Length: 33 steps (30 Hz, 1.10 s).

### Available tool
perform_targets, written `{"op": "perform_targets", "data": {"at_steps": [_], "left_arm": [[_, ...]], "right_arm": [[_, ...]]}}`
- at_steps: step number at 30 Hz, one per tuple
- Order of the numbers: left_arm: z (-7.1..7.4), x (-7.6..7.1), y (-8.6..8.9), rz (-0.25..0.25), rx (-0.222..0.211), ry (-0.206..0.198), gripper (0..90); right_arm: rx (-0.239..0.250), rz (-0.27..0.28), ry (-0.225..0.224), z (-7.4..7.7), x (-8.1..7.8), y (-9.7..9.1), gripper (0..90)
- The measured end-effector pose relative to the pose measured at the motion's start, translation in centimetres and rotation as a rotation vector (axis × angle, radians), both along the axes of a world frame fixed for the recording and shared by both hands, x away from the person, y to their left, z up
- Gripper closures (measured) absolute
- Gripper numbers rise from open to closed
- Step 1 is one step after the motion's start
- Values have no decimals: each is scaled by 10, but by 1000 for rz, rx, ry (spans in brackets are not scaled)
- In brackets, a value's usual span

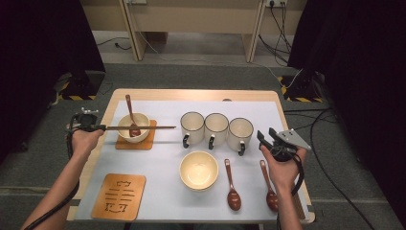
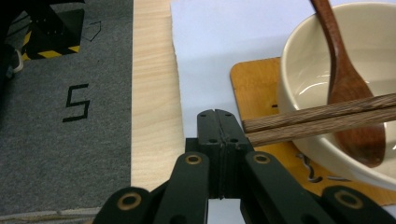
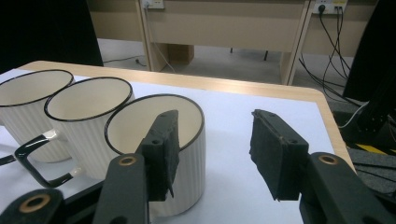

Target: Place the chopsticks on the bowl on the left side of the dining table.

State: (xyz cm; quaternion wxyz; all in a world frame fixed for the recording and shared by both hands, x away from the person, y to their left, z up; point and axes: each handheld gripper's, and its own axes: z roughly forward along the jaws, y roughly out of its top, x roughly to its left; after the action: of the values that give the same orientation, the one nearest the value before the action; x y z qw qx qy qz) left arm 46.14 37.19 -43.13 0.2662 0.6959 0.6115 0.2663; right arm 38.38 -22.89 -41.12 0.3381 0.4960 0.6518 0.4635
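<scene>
Grey carpet all round, cables trailing across it, and a wooden counter (image 1: 110, 103) under a white sheet (image 1: 167, 158).

Left tool (image 2: 218, 122) at the counter's left edge, jaws pressed together, clamped on a pair of wooden chopsticks (image 1: 143, 128). Chopsticks held level, reaching rightward across the rim of a cream bowl (image 1: 141, 125), tips stopping just short of the nearest mug. Seen close in the left gripper view: chopstick ends (image 2: 322, 119) pinched at the side of the closed jaws, shafts lying over the bowl (image 2: 303, 70) and over the brown wooden spoon (image 2: 348, 88) leaning inside it. Bowl seated on a wooden coaster (image 1: 148, 142).

Right tool (image 1: 266, 136) at the counter's right side, jaws apart, gripping nothing, held in a hand just beside the mugs. In the right gripper view, black pads (image 3: 163, 154) spread wide, with the nearest mug (image 3: 187, 140) behind the left pad and bare sheet between the two.

Farther out: three white ribbed mugs with dark rims and handles (image 1: 216, 130) in a row at the centre. Nearer the person, a second cream bowl (image 1: 198, 170), empty. To its right, two more brown spoons (image 1: 232, 184) (image 1: 269, 187), lying apart, bowls toward the near edge. At the near left, a second wooden coaster (image 1: 118, 196) with a cut-out pattern, bare.
</scene>
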Motion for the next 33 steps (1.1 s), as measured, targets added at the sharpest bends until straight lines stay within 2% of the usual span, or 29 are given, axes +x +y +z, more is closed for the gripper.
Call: {"op": "perform_targets", "data": {"at_steps": [6, 12, 15, 18, 20, 26, 33], "left_arm": [[3, 0, -3, -6, 5, -11, 887], [10, -2, -4, 0, 5, -49, 882], [15, -7, -10, -27, -3, -61, 884], [16, -13, -20, -76, -25, -51, 887], [15, -14, -24, -88, -30, -43, 888], [8, -14, -24, -83, -7, -25, 888], [7, -11, -24, -79, -9, -25, 888]], "right_arm": [[2, 1, -1, 0, 0, 1, 522], [2, -1, -5, 0, 0, 0, 522], [2, -1, -5, 0, 0, 0, 522], [2, -1, -5, 0, 0, 0, 522], [1, -1, -3, 0, 0, 0, 522], [3, 0, -8, 0, 0, 0, 521], [2, 3, 0, -1, 1, 1, 521]]}}
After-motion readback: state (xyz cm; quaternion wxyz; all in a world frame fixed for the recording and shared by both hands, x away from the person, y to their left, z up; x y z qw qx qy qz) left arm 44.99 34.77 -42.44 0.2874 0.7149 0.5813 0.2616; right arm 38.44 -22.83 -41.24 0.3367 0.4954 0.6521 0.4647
